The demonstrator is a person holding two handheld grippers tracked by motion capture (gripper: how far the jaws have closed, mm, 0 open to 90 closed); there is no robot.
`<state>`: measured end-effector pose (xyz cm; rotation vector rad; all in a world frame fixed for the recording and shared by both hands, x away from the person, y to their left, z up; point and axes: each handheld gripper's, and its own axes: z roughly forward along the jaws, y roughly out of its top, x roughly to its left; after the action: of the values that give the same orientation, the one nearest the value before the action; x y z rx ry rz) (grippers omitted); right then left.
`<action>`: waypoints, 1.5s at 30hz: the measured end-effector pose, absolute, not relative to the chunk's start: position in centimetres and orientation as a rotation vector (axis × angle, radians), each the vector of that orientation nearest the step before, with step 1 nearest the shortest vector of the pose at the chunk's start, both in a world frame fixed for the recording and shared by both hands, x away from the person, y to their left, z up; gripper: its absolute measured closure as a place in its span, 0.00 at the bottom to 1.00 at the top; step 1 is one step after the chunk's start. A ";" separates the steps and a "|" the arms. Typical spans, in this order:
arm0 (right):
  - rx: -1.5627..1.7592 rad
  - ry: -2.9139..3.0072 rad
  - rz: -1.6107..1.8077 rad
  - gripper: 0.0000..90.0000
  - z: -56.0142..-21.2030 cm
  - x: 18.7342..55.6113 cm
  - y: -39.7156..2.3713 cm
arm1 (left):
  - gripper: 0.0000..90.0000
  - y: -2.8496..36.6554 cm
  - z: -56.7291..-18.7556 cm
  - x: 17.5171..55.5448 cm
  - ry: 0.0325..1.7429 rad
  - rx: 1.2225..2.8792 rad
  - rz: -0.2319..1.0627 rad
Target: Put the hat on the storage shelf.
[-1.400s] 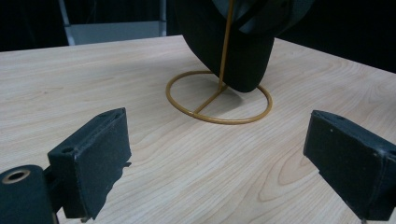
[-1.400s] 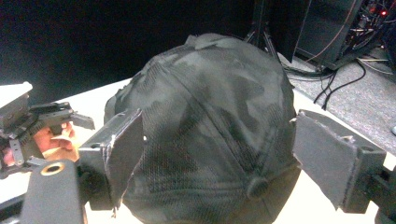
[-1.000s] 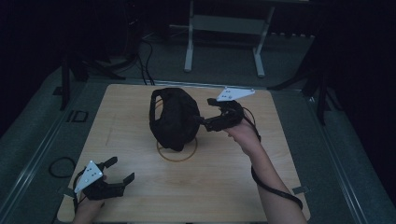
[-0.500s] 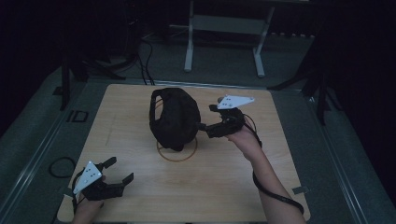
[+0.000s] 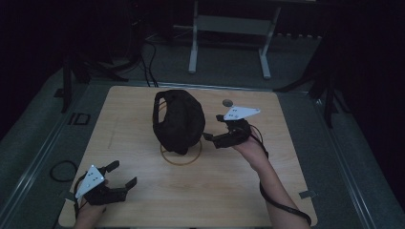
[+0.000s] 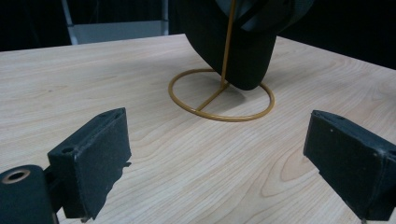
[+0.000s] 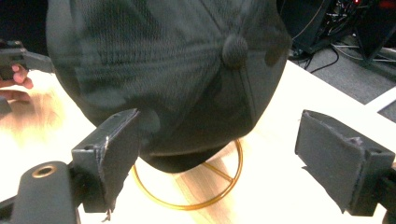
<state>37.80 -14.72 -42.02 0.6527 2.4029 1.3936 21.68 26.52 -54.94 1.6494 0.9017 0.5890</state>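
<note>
High view: a black cap point(image 5: 177, 120) hangs on a gold wire stand point(image 5: 180, 156) a little above the middle of the frame, on a light wooden table point(image 5: 229, 191). The stand's ring base lies flat on the wood, and the cap's lower edge hangs over the ring. The right gripper point(image 5: 216, 139) is just right of the cap, its jaws spread apart and pointing left at the cap's side, close to the fabric but not closed on it. The left gripper point(image 5: 122, 177) sits in the lower left of the frame, near the table's front edge and left corner, well apart from the cap, its jaws also spread and holding nothing. Bare wood lies between it and the stand, and more bare wood runs along the front edge and the right side of the table. A small dark disc point(image 5: 228, 102) lies near the table's far edge, upper right of the cap.

In the left gripper view the ring base point(image 6: 221, 95) sits at centre top, with the upright rod rising into the cap point(image 6: 233, 42); bare wood fills the gap between the two open jaws.

In the right gripper view the cap point(image 7: 173, 74) fills the upper frame with its top button point(image 7: 235, 50) showing, and the ring point(image 7: 196, 186) lies beneath, between the parted jaws.
</note>
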 end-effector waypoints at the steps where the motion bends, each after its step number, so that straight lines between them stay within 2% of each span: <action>1: 0.656 2.403 1.393 0.15 -42.2 37.8 -14.8 | 0.09 26.5 -54.9 21.7 0.901 1.650 0.590; 36: 0.721 2.453 1.345 0.15 -49.8 36.5 -17.8 | 0.09 26.5 -54.9 21.6 0.892 1.647 0.580; 45: 0.729 2.413 1.354 0.15 -52.1 35.3 -18.5 | 0.09 26.6 -54.9 21.6 0.893 1.648 0.585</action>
<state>35.26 -18.51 -52.07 0.7287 2.4130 1.3539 21.59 26.58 -54.88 1.6481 0.8926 0.5853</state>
